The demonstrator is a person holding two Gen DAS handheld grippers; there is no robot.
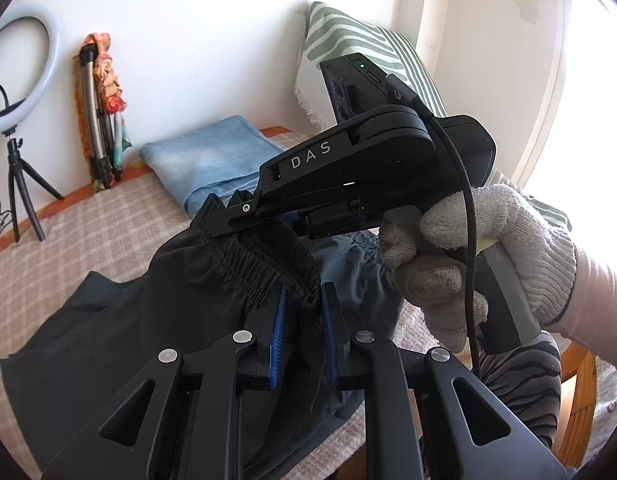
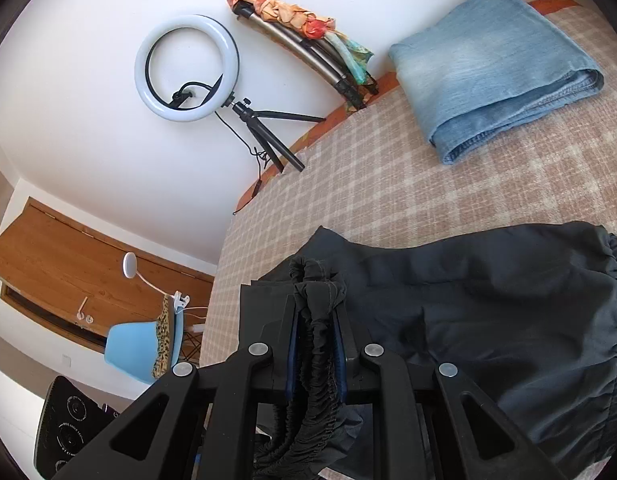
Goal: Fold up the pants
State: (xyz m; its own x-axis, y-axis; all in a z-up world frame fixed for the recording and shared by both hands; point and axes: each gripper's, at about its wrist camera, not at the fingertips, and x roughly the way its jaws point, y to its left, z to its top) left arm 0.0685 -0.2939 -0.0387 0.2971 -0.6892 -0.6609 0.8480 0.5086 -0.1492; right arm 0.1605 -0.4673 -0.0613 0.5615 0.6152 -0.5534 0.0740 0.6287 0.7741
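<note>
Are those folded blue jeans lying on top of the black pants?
No, the blue jeans lie apart on the checked cloth, farther back than the black pants.

Pants (image 2: 488, 300) on table (image 2: 348, 184), folded jeans (image 2: 496, 68) behind, nr wall.

Black tool (image 1: 302, 320), blue pads (image 1: 279, 320), white glove (image 1: 488, 248)

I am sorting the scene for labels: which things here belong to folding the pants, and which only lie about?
Belong to the job:
- black pants
- left hand-held gripper
- right hand-held gripper

Only lying about:
- folded jeans
- ring light
- striped cloth
- blue chair
</note>
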